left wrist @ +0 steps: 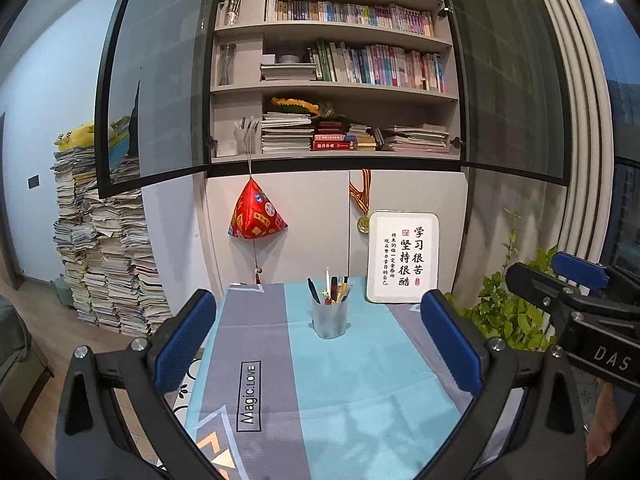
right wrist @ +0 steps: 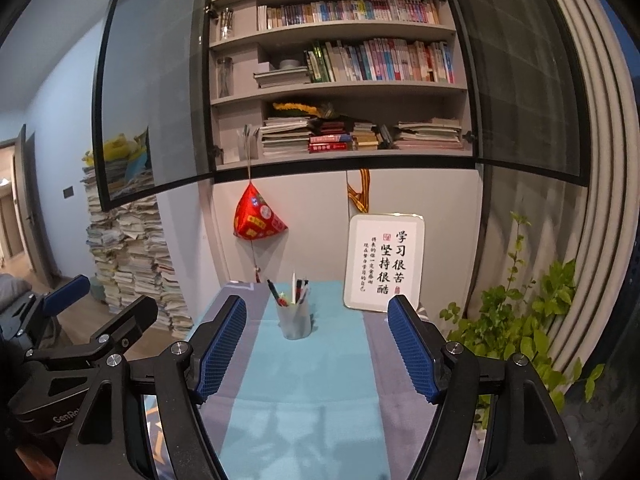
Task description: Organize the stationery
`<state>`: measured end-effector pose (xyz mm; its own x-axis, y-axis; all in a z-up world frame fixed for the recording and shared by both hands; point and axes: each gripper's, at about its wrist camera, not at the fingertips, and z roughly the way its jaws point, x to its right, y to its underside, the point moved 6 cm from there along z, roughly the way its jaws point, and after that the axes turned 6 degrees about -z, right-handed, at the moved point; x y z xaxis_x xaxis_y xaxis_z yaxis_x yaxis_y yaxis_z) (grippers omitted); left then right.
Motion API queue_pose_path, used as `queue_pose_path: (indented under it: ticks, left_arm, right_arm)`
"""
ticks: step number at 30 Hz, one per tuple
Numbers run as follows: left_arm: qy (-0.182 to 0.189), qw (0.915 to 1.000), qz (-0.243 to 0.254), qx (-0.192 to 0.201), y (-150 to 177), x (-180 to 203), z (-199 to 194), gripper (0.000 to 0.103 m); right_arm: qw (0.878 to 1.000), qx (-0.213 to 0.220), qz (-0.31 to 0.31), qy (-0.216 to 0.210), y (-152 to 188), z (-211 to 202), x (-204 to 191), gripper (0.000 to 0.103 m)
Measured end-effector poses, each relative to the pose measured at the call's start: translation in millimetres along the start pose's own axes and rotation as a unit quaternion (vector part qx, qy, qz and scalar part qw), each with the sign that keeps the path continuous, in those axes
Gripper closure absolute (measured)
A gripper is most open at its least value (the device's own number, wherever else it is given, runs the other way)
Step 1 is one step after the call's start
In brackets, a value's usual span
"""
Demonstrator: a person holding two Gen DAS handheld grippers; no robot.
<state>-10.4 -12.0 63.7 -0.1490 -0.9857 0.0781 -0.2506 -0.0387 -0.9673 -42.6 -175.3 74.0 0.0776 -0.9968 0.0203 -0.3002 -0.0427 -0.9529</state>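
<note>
A translucent grey pen cup [left wrist: 329, 319] stands upright on the far middle of the blue and grey tablecloth [left wrist: 340, 392]. It holds several pens and pencils [left wrist: 333, 289]. It also shows in the right wrist view [right wrist: 295, 320]. My left gripper [left wrist: 320, 336] is open and empty, held above the cloth short of the cup. My right gripper [right wrist: 318, 344] is open and empty too, at about the same distance from the cup. The right gripper shows at the right edge of the left wrist view [left wrist: 576, 292]. The left gripper shows at the left of the right wrist view [right wrist: 92, 312].
A framed calligraphy sign [left wrist: 403, 257] leans on the cabinet behind the cup, to its right. A red pyramid ornament [left wrist: 257, 217] hangs above the table's far left. A green plant [left wrist: 516, 312] stands right of the table. Tall paper stacks [left wrist: 108, 264] stand on the floor at left.
</note>
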Motion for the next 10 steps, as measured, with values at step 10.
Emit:
queue_pose_path:
  ticks: [10]
  left_arm:
    - [0.000,1.0000,-0.003,0.006,-2.8,-0.6,-2.2,0.001]
  right_arm:
    - [1.000,0.006,0.000,0.000,-2.7,0.4,-0.5,0.029]
